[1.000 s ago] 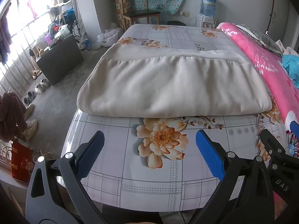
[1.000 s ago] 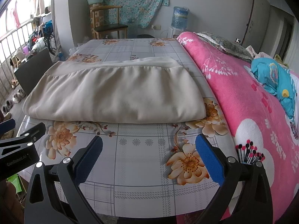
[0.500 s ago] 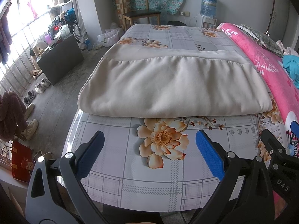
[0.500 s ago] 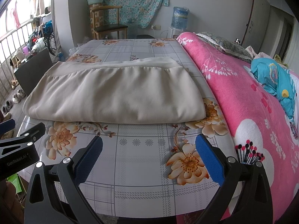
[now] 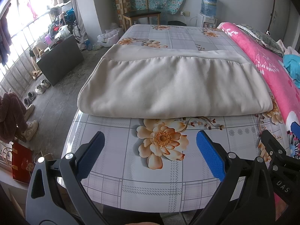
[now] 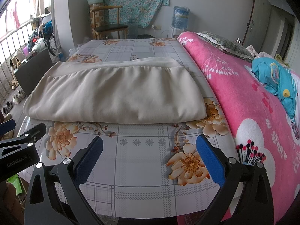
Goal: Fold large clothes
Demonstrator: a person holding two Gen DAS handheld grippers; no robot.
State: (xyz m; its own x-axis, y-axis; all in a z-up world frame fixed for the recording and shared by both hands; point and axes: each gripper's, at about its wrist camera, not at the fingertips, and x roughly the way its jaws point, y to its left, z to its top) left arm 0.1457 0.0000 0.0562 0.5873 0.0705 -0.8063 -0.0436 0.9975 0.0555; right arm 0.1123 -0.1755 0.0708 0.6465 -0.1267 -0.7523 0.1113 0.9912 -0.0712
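Observation:
A large beige garment (image 5: 172, 86) lies folded into a wide rectangle on the flowered table cover (image 5: 153, 170), its waistband at the far side. It shows the same way in the right wrist view (image 6: 116, 93). My left gripper (image 5: 150, 146) hovers open over the near edge of the table, short of the garment's front fold, with nothing between its blue pads. My right gripper (image 6: 150, 150) is open too, beside it to the right, also clear of the cloth. The right gripper's body (image 5: 277, 157) shows at the left view's right edge.
A pink flowered blanket (image 6: 253, 101) with a blue cloth (image 6: 275, 76) lies along the right. A wooden chair (image 5: 140, 13) and a water dispenser (image 5: 208, 11) stand beyond the table. On the left, a floor with shoes (image 5: 35, 91) and a dark box (image 5: 60, 60).
Both grippers have stayed open and almost still; the left view has drifted very slightly. The garment has not moved.

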